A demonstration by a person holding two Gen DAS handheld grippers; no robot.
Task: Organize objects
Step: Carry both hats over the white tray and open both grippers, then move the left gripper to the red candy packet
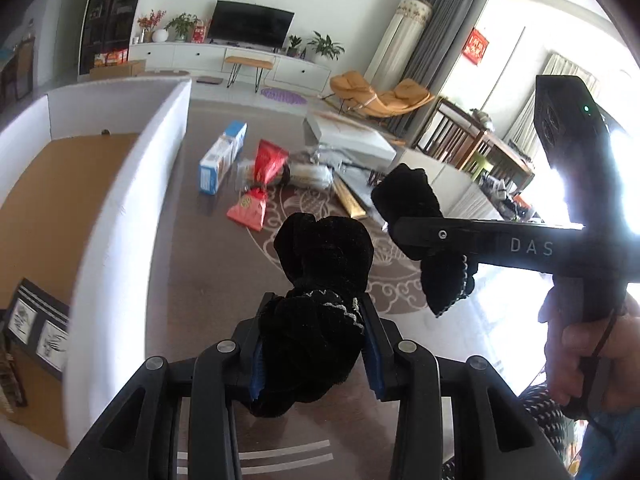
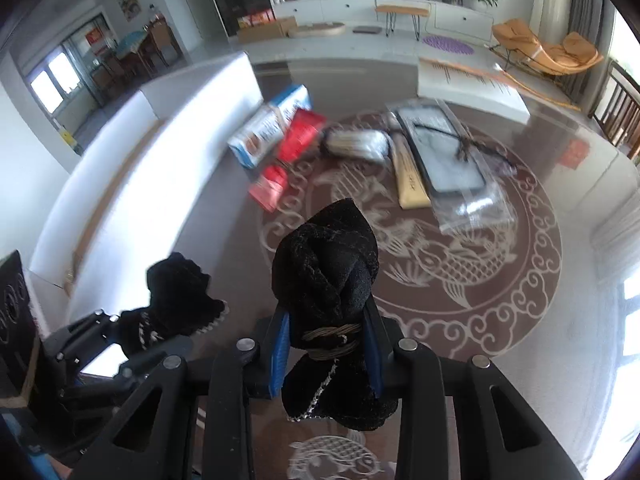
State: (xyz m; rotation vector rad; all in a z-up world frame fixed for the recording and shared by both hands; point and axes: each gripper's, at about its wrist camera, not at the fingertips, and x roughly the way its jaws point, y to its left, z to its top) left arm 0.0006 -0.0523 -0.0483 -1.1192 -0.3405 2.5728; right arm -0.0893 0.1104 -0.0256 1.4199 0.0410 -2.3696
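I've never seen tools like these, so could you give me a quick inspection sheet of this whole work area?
Surface: glossy brown table with pale fish pattern.
Job's things: two black velvet pouches, one in the left hand-held gripper, one in the right hand-held gripper; large white open box with brown floor at left.
Clutter: blue-and-white carton, red packets, clear plastic packs, tan flat box.
Grippers: both clamped on pouches, raised above the table.
Cables: dark cord by the hand.
Surroundings: living room, television, orange lounge chair.
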